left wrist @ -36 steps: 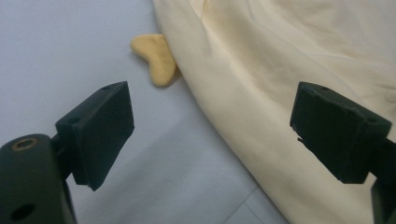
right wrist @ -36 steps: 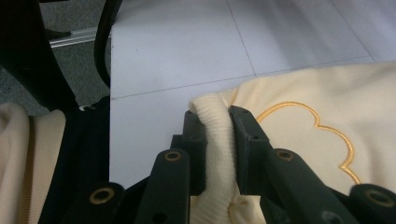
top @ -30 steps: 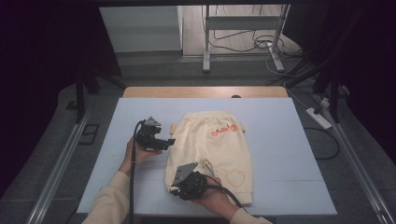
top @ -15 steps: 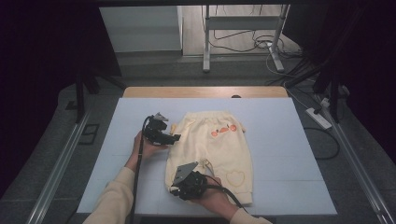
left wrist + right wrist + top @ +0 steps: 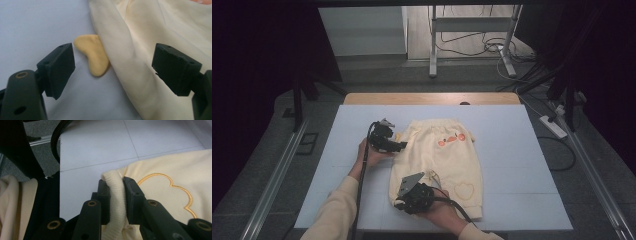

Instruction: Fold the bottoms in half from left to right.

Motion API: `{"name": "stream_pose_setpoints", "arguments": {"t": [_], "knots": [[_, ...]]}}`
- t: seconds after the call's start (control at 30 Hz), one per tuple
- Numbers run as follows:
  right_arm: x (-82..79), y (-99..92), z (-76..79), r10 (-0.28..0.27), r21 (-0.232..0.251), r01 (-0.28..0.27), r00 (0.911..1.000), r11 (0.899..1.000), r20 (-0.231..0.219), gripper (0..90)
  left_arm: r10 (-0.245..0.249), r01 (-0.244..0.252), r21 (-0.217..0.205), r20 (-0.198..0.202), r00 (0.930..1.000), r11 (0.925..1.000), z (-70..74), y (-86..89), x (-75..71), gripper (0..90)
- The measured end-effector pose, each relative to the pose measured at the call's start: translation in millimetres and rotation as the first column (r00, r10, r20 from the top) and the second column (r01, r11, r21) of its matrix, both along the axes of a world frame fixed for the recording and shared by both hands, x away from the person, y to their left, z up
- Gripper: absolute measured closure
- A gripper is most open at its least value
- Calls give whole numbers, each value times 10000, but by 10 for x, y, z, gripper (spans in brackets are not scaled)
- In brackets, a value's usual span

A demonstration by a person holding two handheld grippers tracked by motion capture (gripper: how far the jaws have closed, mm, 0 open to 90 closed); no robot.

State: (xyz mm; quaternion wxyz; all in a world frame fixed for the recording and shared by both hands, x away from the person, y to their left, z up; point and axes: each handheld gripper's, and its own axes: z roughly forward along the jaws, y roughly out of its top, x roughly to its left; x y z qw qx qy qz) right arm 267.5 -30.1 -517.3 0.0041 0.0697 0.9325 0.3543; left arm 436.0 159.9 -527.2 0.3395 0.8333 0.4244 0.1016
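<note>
A cream child's garment (image 5: 447,155) with an orange print and an embroidered heart outline lies flat on the pale blue mat (image 5: 517,135). My left gripper (image 5: 400,145) rests at the garment's upper left edge, open. In the left gripper view the open jaws (image 5: 113,53) straddle the folded cream edge (image 5: 140,50), and a small yellow flap (image 5: 93,56) pokes out from under it. My right gripper (image 5: 399,202) sits at the garment's near left corner. In the right gripper view it (image 5: 116,185) is shut on the ribbed cuff (image 5: 113,192), beside a stitched outline (image 5: 172,185).
The mat covers a wooden table (image 5: 432,98), with bare mat to the left and right of the garment. Black cables trail from both grippers toward the near edge. Metal rails (image 5: 272,180) run along the floor on both sides, and a stand (image 5: 432,45) is behind the table.
My left hand has carried its gripper to the right, up to the garment's upper left edge. The right gripper has kept still on the cuff.
</note>
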Motion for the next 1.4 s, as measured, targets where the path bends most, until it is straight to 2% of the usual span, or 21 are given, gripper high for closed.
{"name": "stream_pose_setpoints", "arguments": {"t": [0.1,0.33,0.53,0.6,0.67,0.7,0.8,0.9,0.97,1.2,1.3,1.4], "knots": [[-3,2,-1,26,-60,-26,10000,10000,21,760,29,-29,-13,-60,10000,10000,-22,-14,17,181],[-2,-1,0,26,-56,-26,10000,10000,-9,760,-24,31,264,-275,9996,9996,-84,-63,43,171],[3,-6,0,13,-39,-13,10000,10000,-22,760,85,-77,245,-321,9994,9997,-107,-79,45,166],[1,-5,-1,17,-54,-17,10000,10000,-13,760,127,-120,226,-315,9994,9997,-96,-88,36,211],[1,-5,0,12,-53,-12,10000,10000,-13,760,9,-5,133,-297,9996,9999,-87,-107,23,295],[0,-5,0,11,-56,-11,10000,10000,-12,760,-43,48,193,-276,9996,9998,-80,-116,17,343],[1,-4,-2,15,-62,-16,10000,10000,-20,760,-329,322,-169,-411,9986,9993,-73,-124,6,522],[2,-6,-2,23,-79,-24,10000,10000,-28,760,-767,748,-344,-571,9954,9966,-71,-133,2,693],[3,-8,-2,26,-81,-26,10000,10000,-37,760,-883,852,-491,-665,9939,9952,-72,-135,0,767],[5,-17,0,30,-35,-31,10000,10000,-75,760,-920,853,-851,-775,9927,9927,-51,-90,0,808],[6,-22,11,48,-110,-48,10000,9999,-47,760,-908,832,-1022,-728,9932,9913,-13,-60,-8,810],[6,-24,8,10,29,-10,9999,10000,-114,760,-903,817,-1205,-678,9936,9893,28,-32,-18,812]]}}
